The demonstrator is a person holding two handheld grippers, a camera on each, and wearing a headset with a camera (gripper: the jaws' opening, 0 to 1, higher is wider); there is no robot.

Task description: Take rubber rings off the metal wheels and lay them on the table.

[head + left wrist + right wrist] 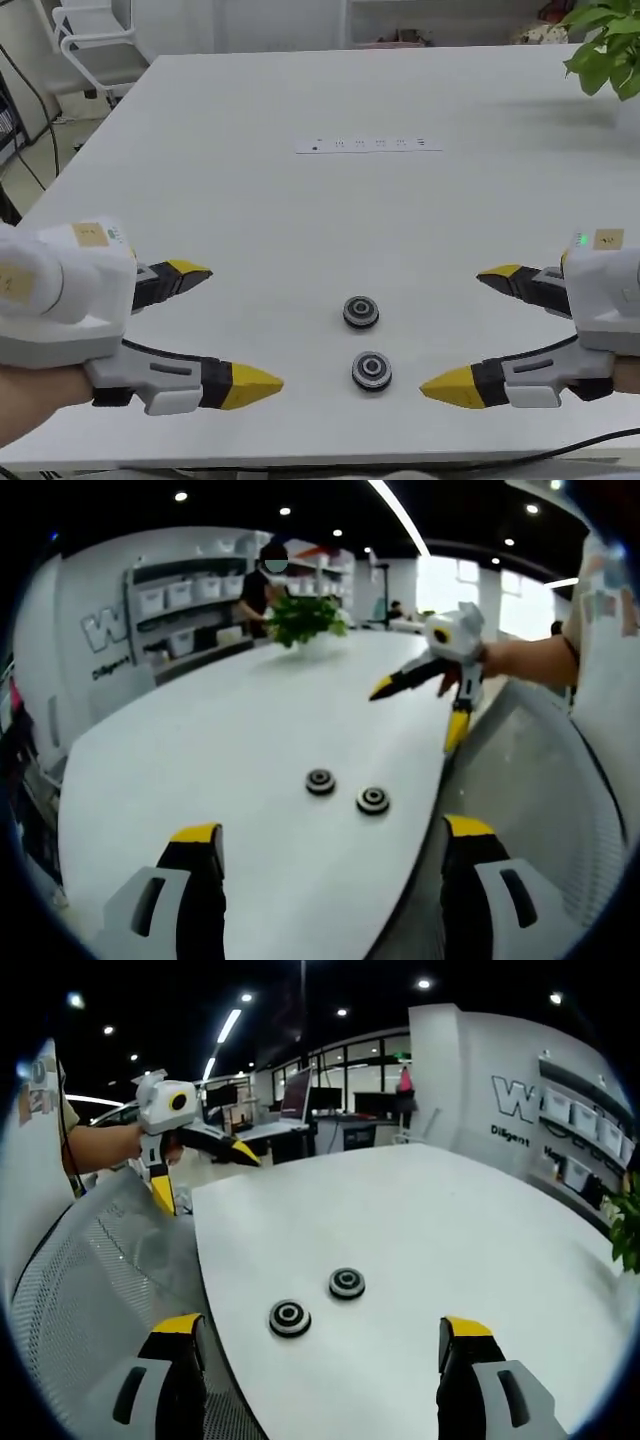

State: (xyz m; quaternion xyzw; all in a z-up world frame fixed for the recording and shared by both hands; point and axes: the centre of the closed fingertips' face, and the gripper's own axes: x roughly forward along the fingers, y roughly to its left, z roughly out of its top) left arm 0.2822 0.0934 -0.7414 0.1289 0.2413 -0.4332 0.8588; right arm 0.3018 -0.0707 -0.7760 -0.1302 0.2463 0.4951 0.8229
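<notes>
White table [300, 220] takes up most of the head view, wide and almost bare. At its near edge, on the left, the left gripper [242, 325] is held just above the surface. Its two yellow-tipped jaws are spread wide apart and grip nothing. On the right, the right gripper [451, 331] is held in the same way, jaws also spread wide and holding nothing. The two grippers point toward each other and are well apart.

Between them, close to the near edge, two small metal wheels lie flat on the table. The near wheel [371, 370] and the far wheel [361, 312] are just beside each other but apart. Each one has a dark rubber ring [371, 354] around a shiny middle. The jaws are clear of both wheels. In the left gripper view the wheels lie ahead of the open jaws, and beyond them a hand [480, 668] holds the right gripper.

Farther away, around the middle of the table, lies a flat white strip [368, 146] with small dark marks; what they are I cannot tell. At the far right there is a green plant [605, 50], and at the far left a white chair [90, 30] stands beside the table. In the left gripper view, shelves [190, 595] with white boxes line the back wall, and a person [258, 585] stands behind the plant.
</notes>
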